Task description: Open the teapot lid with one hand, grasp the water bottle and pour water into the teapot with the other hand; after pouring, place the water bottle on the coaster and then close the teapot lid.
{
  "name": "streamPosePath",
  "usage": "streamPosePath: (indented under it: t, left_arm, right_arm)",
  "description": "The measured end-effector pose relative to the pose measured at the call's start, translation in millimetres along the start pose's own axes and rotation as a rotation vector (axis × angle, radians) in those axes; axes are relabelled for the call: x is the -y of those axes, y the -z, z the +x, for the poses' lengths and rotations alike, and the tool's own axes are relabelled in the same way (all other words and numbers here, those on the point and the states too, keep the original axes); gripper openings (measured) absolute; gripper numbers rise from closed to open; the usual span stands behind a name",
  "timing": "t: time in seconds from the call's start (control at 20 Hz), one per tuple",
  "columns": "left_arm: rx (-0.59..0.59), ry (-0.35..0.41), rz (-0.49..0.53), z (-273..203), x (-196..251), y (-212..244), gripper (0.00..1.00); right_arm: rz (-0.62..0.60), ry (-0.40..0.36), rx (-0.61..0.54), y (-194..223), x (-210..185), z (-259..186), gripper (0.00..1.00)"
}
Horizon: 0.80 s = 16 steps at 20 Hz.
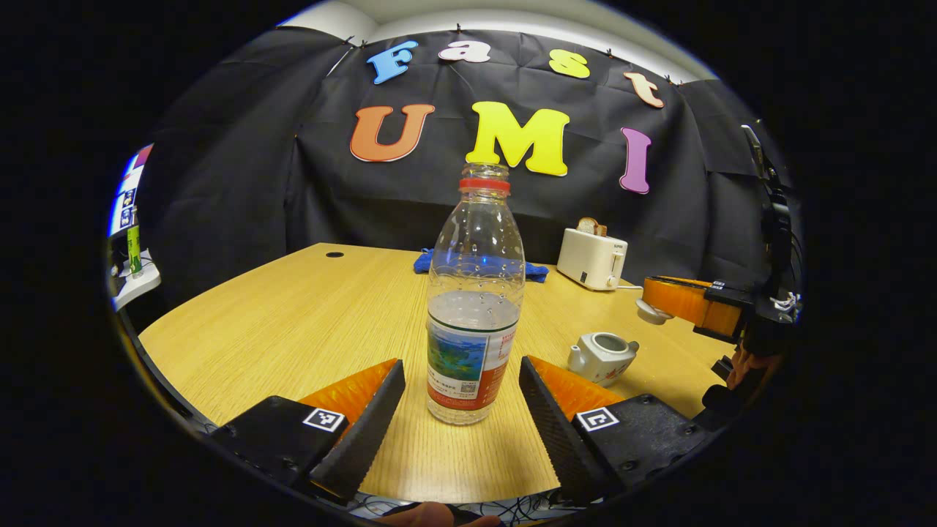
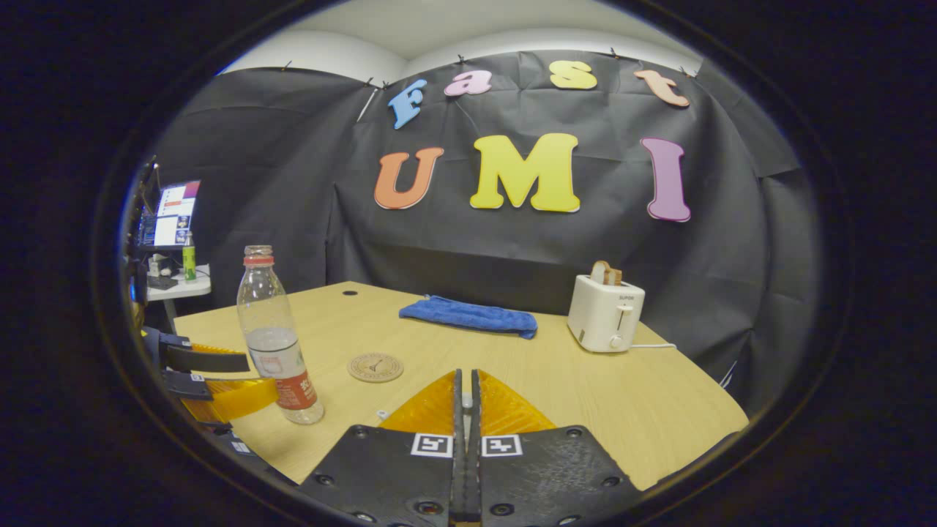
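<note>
A black-draped booth surrounds a pale wooden table (image 1: 293,322) that carries a white toaster (image 2: 605,313), a folded blue cloth (image 2: 468,315) and a round wooden coaster (image 2: 375,367). The small white ceramic teapot (image 1: 602,356) stands with its top uncovered. In the left gripper view the right gripper (image 1: 654,311) hovers above and beyond it, clenched on a small white lid (image 1: 650,312); in its own view the 2 fingers are pressed nearly together with a sliver of white between them. So step 1 looks done, and the bottle grasp is in hand. The left gripper (image 1: 461,402) is spread wide, its fingers flanking the clear plastic water bottle (image 1: 474,307), uncapped, with a red neck ring and about half full, but not touching it. Next it likely needs to close on the labelled lower body, then lift and tilt towards the teapot to its right.
</note>
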State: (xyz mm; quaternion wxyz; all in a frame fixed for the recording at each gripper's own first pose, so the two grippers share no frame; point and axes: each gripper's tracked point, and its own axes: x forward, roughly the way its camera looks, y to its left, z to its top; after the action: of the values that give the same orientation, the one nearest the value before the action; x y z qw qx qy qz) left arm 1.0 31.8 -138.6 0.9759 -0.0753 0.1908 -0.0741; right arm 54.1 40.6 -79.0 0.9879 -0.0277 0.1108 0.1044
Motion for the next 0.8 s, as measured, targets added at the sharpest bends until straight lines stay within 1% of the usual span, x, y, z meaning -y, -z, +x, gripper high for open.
streamPosePath:
  t: [0.25, 0.35, 0.45, 0.5, 0.55, 0.65, 0.8]
  left_arm:
    - [-0.023, 0.005, 0.012, 16.5, -1.2, 4.7, 0.99]
    - [-0.035, 0.009, 0.023, 19.9, -2.7, 5.3, 0.97]
    - [-0.031, 0.009, 0.041, 22.3, -2.1, 3.1, 0.90]
    - [-0.030, 0.007, 0.054, 22.6, -1.9, 2.1, 0.83]
    - [-0.034, 0.005, 0.071, 22.9, -2.5, 3.5, 0.81]
    - [-0.035, -0.020, 0.126, 21.6, -6.8, 0.6, 0.81]
    - [-0.003, -0.074, 0.247, 20.4, -14.8, -14.8, 0.79]
  right_arm:
    - [0.002, 0.020, -0.010, 4.5, 14.0, -6.5, 0.00]
    - [0.004, 0.025, -0.007, 4.0, 17.8, -8.6, 0.00]
    - [0.003, 0.031, -0.003, 3.1, 22.4, -10.9, 0.00]
    - [0.004, 0.034, -0.002, 4.1, 25.2, -12.9, 0.00]
    - [0.005, 0.035, -0.003, 3.7, 27.2, -13.8, 0.00]
    - [0.001, 0.034, -0.008, 4.3, 29.3, -16.0, 0.00]
    - [0.001, 0.027, -0.023, 7.8, 35.5, -20.4, 0.00]
